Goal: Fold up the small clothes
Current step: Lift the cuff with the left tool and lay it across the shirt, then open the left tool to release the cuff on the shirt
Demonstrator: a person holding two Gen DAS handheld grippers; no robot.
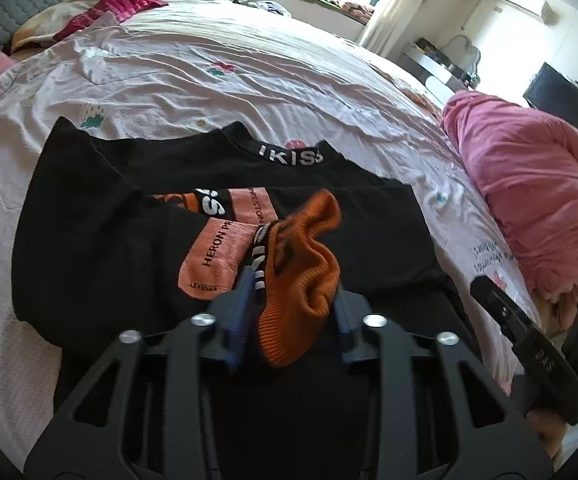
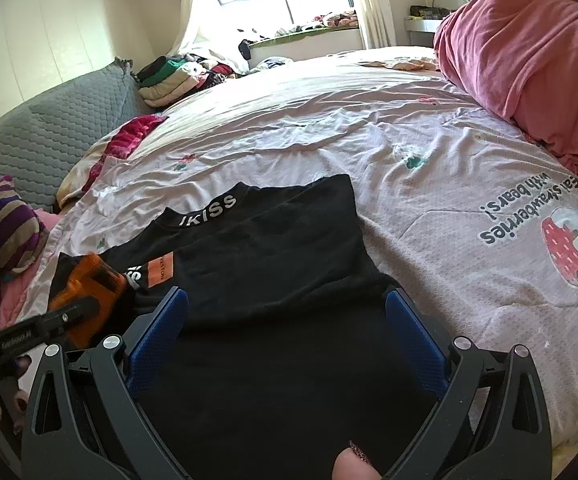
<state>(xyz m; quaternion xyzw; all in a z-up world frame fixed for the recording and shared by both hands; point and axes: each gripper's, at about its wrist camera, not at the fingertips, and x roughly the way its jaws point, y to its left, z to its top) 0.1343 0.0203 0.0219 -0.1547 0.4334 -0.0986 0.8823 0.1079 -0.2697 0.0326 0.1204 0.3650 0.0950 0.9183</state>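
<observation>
We see the black shirt (image 1: 101, 216) lying flat on the bedsheet (image 1: 193, 68), collar at 12 o'clock. Our left gripper (image 1: 289, 320) is partly open w/ the orange cuff (image 1: 309, 248) bunched loose btwn its blue pads; can't tell if they press it. Our right gripper (image 2: 287, 332) is wide open over the shirt's body, nothing held. Pink duvet (image 2: 529, 48) sits at 2 o'clock.

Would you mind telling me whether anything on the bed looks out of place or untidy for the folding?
Yes: the orange cuff of the black top is bunched and crumpled on the garment rather than lying flat. It sits between the fingers of the left gripper, which stand apart. The right gripper is open over the top's lower part.
</observation>
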